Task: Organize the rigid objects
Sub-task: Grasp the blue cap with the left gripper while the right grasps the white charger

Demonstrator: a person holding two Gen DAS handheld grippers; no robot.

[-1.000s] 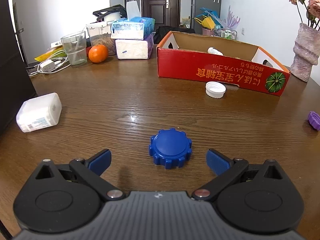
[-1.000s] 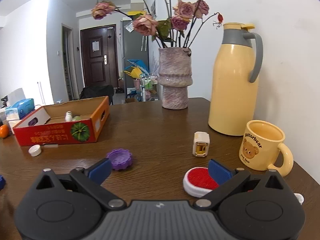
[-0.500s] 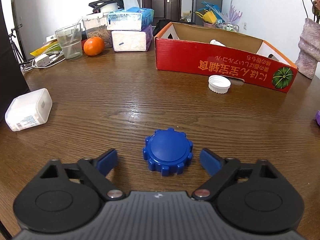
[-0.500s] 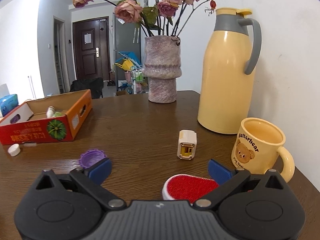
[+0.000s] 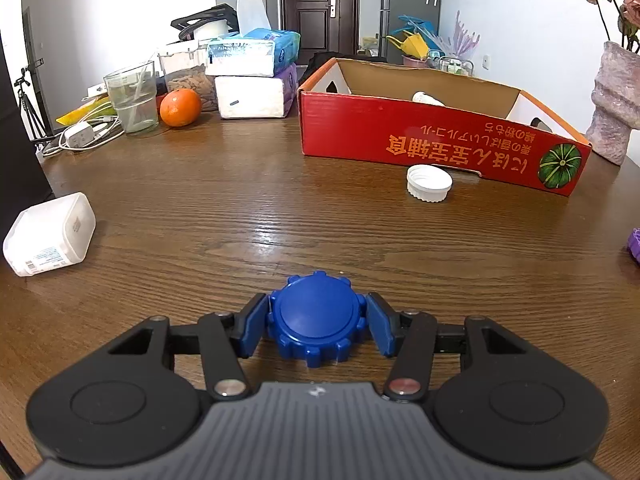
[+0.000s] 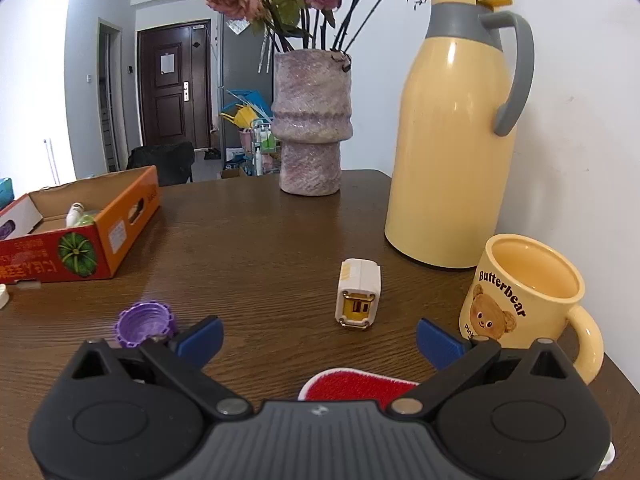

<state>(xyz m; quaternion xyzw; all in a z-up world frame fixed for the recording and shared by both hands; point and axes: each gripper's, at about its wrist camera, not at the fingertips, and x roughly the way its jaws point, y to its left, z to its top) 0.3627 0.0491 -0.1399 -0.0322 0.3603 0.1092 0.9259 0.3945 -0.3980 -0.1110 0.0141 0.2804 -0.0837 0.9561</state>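
Left view, progress: box [image 5: 432,148] at 1 o'clock already holds a white item; a white cap [image 5: 429,183] lies on the bench [image 5: 240,208] just before it, a white tub [image 5: 50,234] at 9 o'clock. Most sorting looks left to do.
Left view, tool: left tool [image 5: 316,330] is closing round the blue cap [image 5: 317,320]; both pads appear to touch its toothed rim.
Left view, cap place: dead centre between the pads, flat on the bench, well short of the box.
Right view, progress: purple cap [image 6: 145,323] at 9 o'clock, charger [image 6: 358,295] at 12, red brush [image 6: 356,384] at 6, all loose on the bench.
Right view, tool: right tool [image 6: 318,338] released, nothing between its pads.
Right view, place: the brush lies under the tool, the charger just ahead; mug [image 6: 528,292] at 3 o'clock.
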